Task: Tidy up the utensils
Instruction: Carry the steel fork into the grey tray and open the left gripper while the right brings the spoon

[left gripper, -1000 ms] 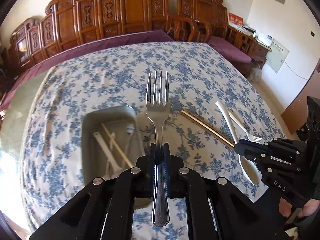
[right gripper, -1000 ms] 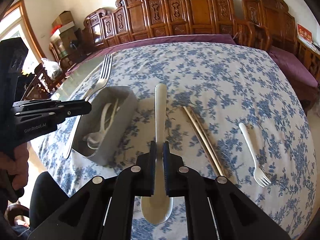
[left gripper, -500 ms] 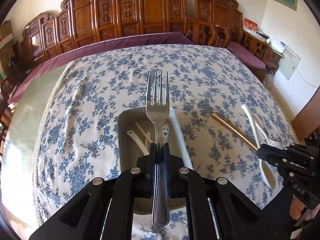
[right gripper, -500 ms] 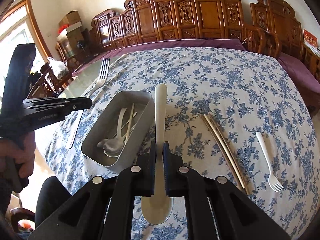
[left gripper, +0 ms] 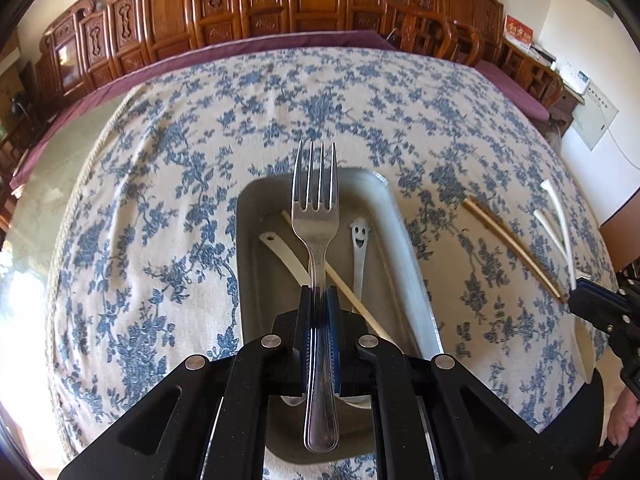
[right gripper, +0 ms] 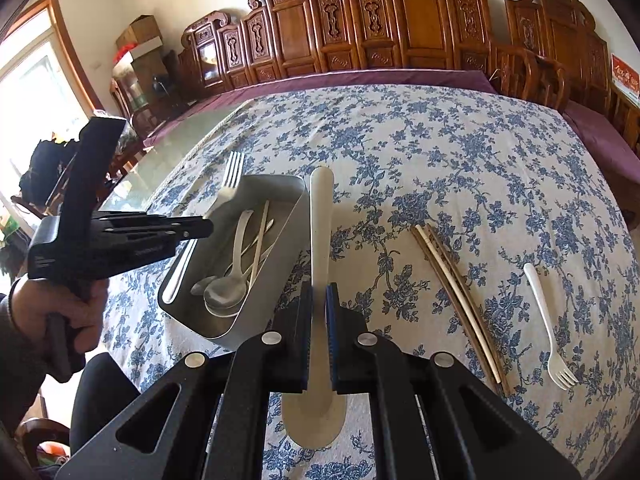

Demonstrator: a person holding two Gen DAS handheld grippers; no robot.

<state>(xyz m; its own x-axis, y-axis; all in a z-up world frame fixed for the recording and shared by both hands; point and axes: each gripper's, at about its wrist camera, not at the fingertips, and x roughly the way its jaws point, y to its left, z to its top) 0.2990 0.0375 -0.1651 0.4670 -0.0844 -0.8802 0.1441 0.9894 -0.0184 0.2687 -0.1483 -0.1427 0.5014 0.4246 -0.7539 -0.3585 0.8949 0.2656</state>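
Note:
My left gripper point(left gripper: 319, 308) is shut on a metal fork point(left gripper: 315, 224), tines pointing away, and hangs over the open grey tin point(left gripper: 246, 248). In the tin lie a white spoon point(left gripper: 280, 248), a chopstick point(left gripper: 344, 284) and a smiley-handled spoon point(left gripper: 359, 240). My right gripper point(right gripper: 319, 308) is shut on a long white spoon point(right gripper: 321, 216), bowl towards the camera, just right of the tin point(right gripper: 280, 236). The right wrist view shows the left gripper point(right gripper: 202, 227) and the fork point(right gripper: 231, 174) above the tin's left side.
On the blue-flowered tablecloth, right of the tin, lie a pair of chopsticks point(right gripper: 456, 292) and a white plastic fork point(right gripper: 546, 320). Carved wooden chairs point(right gripper: 400, 20) line the far edge of the table. A hand point(right gripper: 52, 312) holds the left gripper at the near left.
The left gripper has carried the fork to the right and lower, from beside the tin to above it. The right gripper with the white spoon has drifted slightly nearer the tin.

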